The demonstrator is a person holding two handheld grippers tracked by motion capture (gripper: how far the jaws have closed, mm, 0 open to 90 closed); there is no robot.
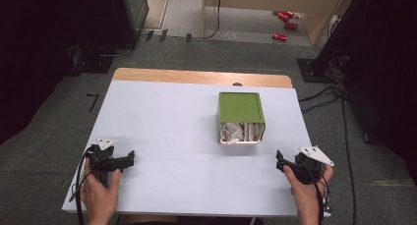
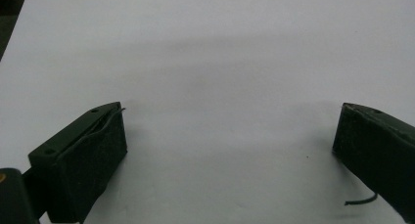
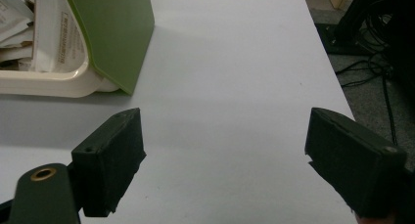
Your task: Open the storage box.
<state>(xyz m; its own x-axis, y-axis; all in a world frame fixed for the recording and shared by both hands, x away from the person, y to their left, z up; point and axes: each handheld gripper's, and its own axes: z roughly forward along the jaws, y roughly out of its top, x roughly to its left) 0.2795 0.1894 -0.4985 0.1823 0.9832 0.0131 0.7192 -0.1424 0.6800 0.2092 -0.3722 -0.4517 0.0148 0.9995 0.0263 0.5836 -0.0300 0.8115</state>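
Your left gripper point(image 1: 129, 159) and right gripper point(image 1: 279, 161) both rest low on the white table point(image 1: 162, 117), jaws spread wide, holding nothing. The green box point(image 1: 240, 118), tipped with crumpled paper point(image 1: 235, 132) showing at its open end, lies just ahead-left of the right gripper and well apart from the left. Likely reach: lead right, approach the cream rim squarely; path clear, cables point(image 1: 322, 95) off-table.

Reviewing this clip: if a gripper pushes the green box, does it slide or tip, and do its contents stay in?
The green box lies on its side on the smooth table, so it would probably slide, not tip. The papers at its open mouth look light and loose; a jolt might spill some.
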